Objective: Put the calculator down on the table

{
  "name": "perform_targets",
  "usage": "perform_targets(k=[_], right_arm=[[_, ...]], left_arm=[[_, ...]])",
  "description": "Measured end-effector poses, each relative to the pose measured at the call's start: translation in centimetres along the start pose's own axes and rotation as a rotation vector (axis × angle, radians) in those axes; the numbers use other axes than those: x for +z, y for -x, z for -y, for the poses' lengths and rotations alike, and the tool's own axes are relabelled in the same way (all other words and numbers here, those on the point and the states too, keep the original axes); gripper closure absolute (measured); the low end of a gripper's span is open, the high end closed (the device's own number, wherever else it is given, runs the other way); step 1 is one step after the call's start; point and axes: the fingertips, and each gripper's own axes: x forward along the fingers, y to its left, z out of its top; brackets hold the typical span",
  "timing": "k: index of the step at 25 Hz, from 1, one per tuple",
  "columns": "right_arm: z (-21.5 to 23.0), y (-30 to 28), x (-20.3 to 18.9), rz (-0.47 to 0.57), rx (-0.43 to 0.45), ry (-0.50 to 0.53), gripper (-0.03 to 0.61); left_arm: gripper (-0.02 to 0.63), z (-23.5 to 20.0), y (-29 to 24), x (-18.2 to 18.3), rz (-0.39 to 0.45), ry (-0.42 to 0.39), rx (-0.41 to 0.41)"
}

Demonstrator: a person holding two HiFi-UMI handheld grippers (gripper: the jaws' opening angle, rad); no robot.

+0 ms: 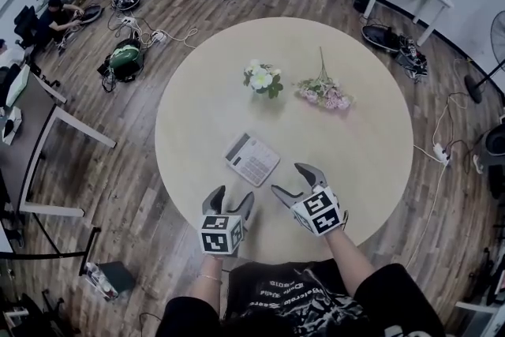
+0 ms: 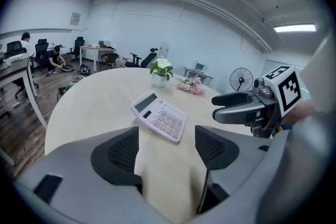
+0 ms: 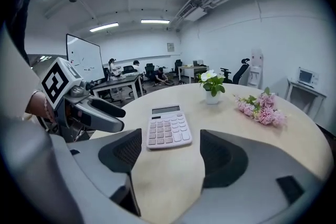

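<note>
Already, in the head view, the calculator (image 1: 252, 159) lies flat on the surface (image 1: 355, 130), just ahead of the left tool (image 1: 232, 197) and right tool (image 1: 289, 178), touching neither.

Left gripper view: the left tool (image 2: 167, 147) gapes wide, empty.

Right gripper view: the right tool (image 3: 170, 152) likewise.

A low swing could knock the calculator askew.

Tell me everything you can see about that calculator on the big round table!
The calculator is a flat, pale pinkish slab that looks like plastic, with a grey display strip at its far end and rows of small keys below. It lies face up on the round beige table, slanted in the head view. Only the tabletop touches it; the left gripper and right gripper are open, short of it.
</note>
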Motion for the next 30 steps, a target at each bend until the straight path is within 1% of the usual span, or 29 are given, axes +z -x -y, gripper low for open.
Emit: perform_targets(k=[2,4,7,10,15,19,22,23,25,26,30], right_arm=[[-0.4,1.7,0.0,0.029,-0.019,0.003,0.224],[-0.8,3.3,-0.2,0.056,-0.04,0.005,0.225],[-1.6,5.6,-1.1,0.081,-0.069,0.009,0.227],[-2.6,7.8,-2.2,0.099,-0.084,0.009,0.23],[-4.4,10.8,-5.0,0.1,-0.11,-0.002,0.232],[-5.8,12.0,-6.6,0.108,-0.128,-0.047,0.236],[-6.2,12.3,-7.1,0.104,-0.129,-0.04,0.24],[-6.3,12.4,-7.0,0.108,-0.13,-0.029,0.25],[-6.5,12.7,-6.5,0.124,-0.133,-0.002,0.294],[-6.7,12.8,-6.1,0.134,-0.134,0.008,0.32],[-7.5,13.2,-4.7,0.175,-0.133,0.029,0.437]], left_arm=[[0.276,1.1,1.2,-0.6,0.013,-0.031,-0.016],[0.276,2.3,2.3,-0.9,0.035,-0.041,-0.048],[0.276,4.3,4.0,-1.2,0.102,-0.018,-0.125],[0.276,6.0,5.6,-1.6,0.156,-0.016,-0.171],[0.276,8.5,7.9,-3.5,0.162,-0.092,-0.196],[0.276,8.8,9.2,-4.6,0.159,-0.114,-0.203],[0.276,9.3,9.5,-4.7,0.16,-0.124,-0.209],[0.276,9.5,9.5,-4.8,0.162,-0.129,-0.214],[0.279,9.9,9.6,-4.7,0.172,-0.134,-0.225],[0.292,10.1,9.7,-4.6,0.181,-0.131,-0.233],[0.473,10.6,10.4,-4.0,0.227,-0.114,-0.261]])
